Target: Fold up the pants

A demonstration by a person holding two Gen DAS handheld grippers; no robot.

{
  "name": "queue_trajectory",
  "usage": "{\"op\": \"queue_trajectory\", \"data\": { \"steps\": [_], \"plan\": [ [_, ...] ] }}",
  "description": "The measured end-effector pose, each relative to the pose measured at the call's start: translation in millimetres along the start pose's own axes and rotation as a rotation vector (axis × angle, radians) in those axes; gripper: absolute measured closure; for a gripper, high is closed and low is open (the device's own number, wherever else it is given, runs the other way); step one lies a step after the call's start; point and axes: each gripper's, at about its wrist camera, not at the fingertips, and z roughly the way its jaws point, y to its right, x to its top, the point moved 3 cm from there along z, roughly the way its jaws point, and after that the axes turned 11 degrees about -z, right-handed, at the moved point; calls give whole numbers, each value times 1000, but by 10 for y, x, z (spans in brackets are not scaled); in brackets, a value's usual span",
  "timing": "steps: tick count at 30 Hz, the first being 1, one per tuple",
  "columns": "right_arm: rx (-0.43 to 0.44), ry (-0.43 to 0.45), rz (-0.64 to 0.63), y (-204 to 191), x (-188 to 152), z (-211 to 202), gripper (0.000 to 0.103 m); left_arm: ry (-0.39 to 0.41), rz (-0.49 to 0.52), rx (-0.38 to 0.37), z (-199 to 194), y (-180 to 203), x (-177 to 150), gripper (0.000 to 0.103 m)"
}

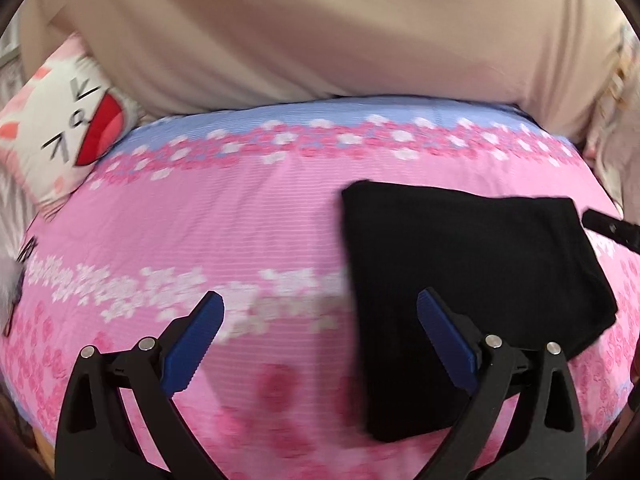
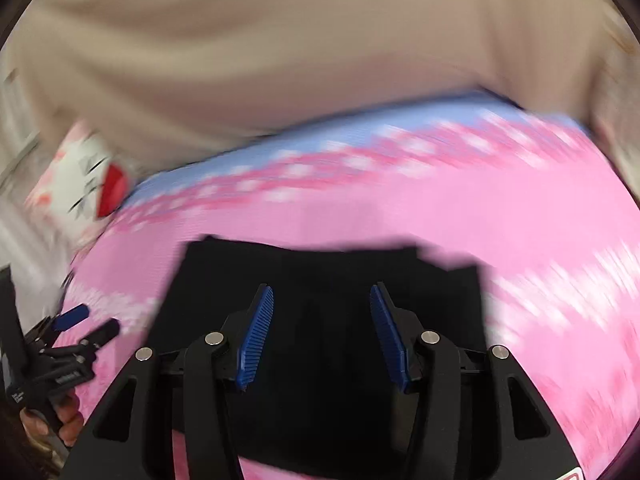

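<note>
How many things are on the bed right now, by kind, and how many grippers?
Pants, black, folded: 1
Pillow, cartoon face: 1
Beige cover: 1
Grippers: 2, left and right, both open, neither holding the pants
Total: 5
All over the pink bedsheet.

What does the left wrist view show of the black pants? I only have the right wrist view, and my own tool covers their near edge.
Observer: The black pants lie as one compact folded rectangle on the pink floral bedsheet.
Operator: Is the left tool holding anything?
Observer: No. The left tool is open, with only bedsheet between its pads; the pants lie off to its right.
Operator: Where does my tool sit?
Observer: One finger of the right tool pokes in by the pants' far right corner; I cannot tell whether it touches.
</note>
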Motion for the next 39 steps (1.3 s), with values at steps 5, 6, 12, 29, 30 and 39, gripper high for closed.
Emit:
{"op": "queue_trajectory", "data": {
  "steps": [5,6,12,29,30,39],
  "plan": [
    [58,-2,36,255,-166,-44,53,6,120,8,64,668,-71,8],
    [68,-4,16,227,-134,14,53,3,132,18,89,744,-81,8],
    [39,-54,-18,285,-47,442,34,-29,158,79,257,1025,-108,8],
    [90,75,-6,194,22,52,79,-64,156,127,411,1031,-150,5],
    [96,87,-22,143,84,-6,79,-67,154,126,420,1029,-146,5],
    [66,-102,-89,104,254,916,87,-71,147,116,420,994,-168,5]
  ]
}}
